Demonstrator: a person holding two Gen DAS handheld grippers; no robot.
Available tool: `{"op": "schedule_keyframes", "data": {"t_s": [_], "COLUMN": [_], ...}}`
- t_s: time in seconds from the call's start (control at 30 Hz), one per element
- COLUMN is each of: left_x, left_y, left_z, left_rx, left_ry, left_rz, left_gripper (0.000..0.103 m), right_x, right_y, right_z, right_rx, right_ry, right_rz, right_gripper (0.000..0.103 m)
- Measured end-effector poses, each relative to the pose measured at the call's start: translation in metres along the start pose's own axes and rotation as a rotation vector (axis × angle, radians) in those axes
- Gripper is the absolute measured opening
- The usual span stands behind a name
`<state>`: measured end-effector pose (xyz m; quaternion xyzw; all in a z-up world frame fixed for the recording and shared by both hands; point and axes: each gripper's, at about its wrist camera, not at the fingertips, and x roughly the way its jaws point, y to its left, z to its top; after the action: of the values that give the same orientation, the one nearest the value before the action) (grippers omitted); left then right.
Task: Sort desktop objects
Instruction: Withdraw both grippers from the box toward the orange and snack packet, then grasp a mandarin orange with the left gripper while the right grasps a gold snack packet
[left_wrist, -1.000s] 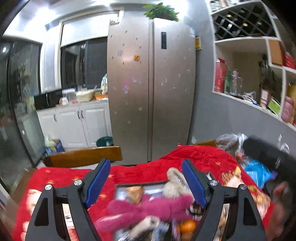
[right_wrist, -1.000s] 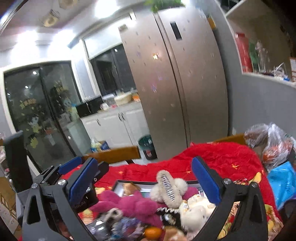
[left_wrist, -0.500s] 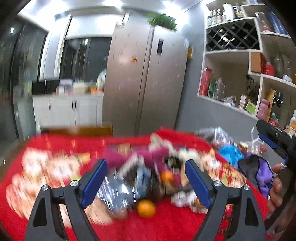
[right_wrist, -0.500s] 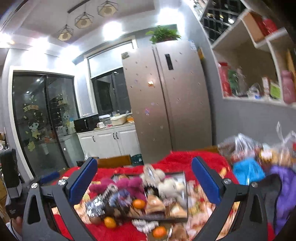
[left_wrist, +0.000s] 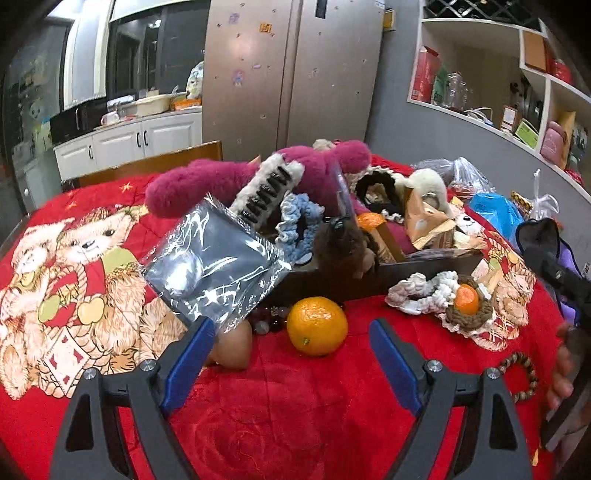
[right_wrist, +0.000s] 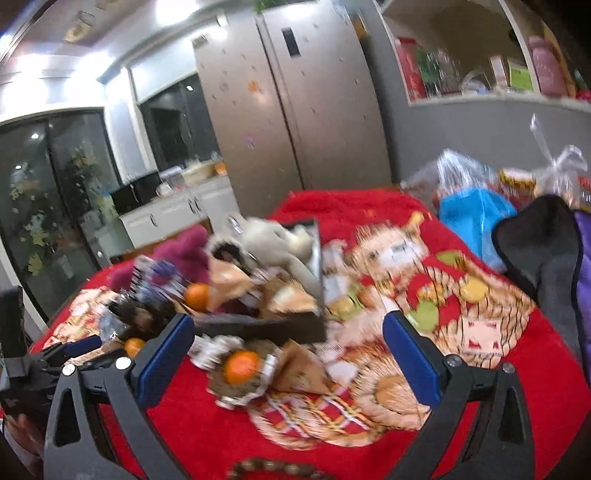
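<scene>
The left gripper (left_wrist: 290, 352) hangs with its jaws wide apart and nothing between the blue pads. Just ahead of the gap, slightly nearer the right-hand jaw, an orange (left_wrist: 317, 325) sits on the red blanket (left_wrist: 295, 413), apart from both pads; probably it rolled or was tipped out of the dark tray (left_wrist: 424, 271) beyond it, which is heaped over its rim. By the left-hand jaw tip a bagged grey item (left_wrist: 218, 266) leans off the tray's corner over a brown egg-like object (left_wrist: 236, 349). Further ahead lie a magenta plush toy (left_wrist: 236, 177), a blue scrunchie (left_wrist: 295, 225) and a fleecy hair claw (left_wrist: 266, 188).

The right gripper (right_wrist: 288, 354) is also spread open and empty. Just beyond its gap and nearer the left-hand jaw, a second orange (right_wrist: 242, 365) rests in a small woven nest (right_wrist: 243, 387), which keeps it from rolling. A bead bracelet (right_wrist: 273, 470) lies below the jaws, near the frame's bottom edge. With both grippers empty, sorting looks barely begun.
</scene>
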<state>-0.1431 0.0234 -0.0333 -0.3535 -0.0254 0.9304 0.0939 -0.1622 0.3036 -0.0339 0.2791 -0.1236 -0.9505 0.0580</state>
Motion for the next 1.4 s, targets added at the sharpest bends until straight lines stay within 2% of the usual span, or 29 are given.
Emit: {"op": "schedule_keyframes", "data": {"t_s": [0.13,0.33,0.4,0.47,0.57,0.6,0.63,0.7,0.77,0.83,1.0,1.07,1.17,1.27,1.33,1.4], "left_x": [-0.002,0.005,0.005,0.000,-0.012,-0.013,-0.011,-0.001,0.012,0.019,0.035,0.047,0.048,0.050,0.050,0.052], "left_y": [-0.002,-0.005,-0.005,-0.003,-0.002,-0.004,-0.008,-0.013,-0.012,-0.011,-0.019,-0.023,-0.031,-0.035,-0.036,-0.040], "left_z": [-0.001,0.002,0.002,0.001,-0.001,-0.002,-0.002,-0.003,-0.001,0.001,0.009,0.007,0.004,0.002,0.001,0.002], "left_rx": [0.002,0.017,0.018,0.010,-0.032,-0.035,-0.026,0.005,-0.009,-0.038,-0.022,-0.010,0.039,0.060,0.065,0.074], "left_ry": [-0.001,0.023,0.027,0.010,-0.026,-0.024,-0.014,0.008,0.075,0.087,0.120,0.179,0.184,0.191,0.193,0.195], "left_rz": [-0.002,0.044,0.045,-0.004,-0.186,-0.213,-0.208,-0.141,-0.154,-0.175,-0.140,-0.119,-0.075,-0.056,-0.050,-0.042], "left_gripper": [0.088,0.088,0.088,0.088,0.088,0.088,0.088,0.088,0.088,0.088,0.088,0.088,0.088,0.088,0.088,0.088], "right_x": [0.024,0.047,0.050,0.052,0.054,0.055,0.055,0.054,0.053,0.053,0.053,0.053,0.051,0.050,0.051,0.051], "right_y": [-0.012,-0.031,-0.034,-0.030,-0.024,-0.024,-0.024,-0.025,-0.025,-0.025,-0.024,-0.024,-0.023,-0.022,-0.020,-0.017], "right_z": [-0.006,-0.013,-0.014,-0.015,-0.015,-0.015,-0.014,-0.014,-0.014,-0.013,-0.013,-0.013,-0.012,-0.012,-0.012,-0.013], "right_rx": [0.029,0.129,0.142,0.122,0.094,0.095,0.097,0.096,0.093,0.093,0.091,0.088,0.088,0.087,0.079,0.060], "right_ry": [0.120,0.243,0.253,0.266,0.276,0.279,0.279,0.279,0.280,0.280,0.279,0.278,0.271,0.270,0.272,0.279], "right_rz": [-0.011,-0.024,-0.017,-0.034,-0.052,-0.049,-0.047,-0.049,-0.051,-0.052,-0.055,-0.061,-0.063,-0.059,-0.062,-0.065], "right_gripper": [0.103,0.103,0.103,0.103,0.103,0.103,0.103,0.103,0.103,0.103,0.103,0.102,0.096,0.085,0.081,0.072]}}
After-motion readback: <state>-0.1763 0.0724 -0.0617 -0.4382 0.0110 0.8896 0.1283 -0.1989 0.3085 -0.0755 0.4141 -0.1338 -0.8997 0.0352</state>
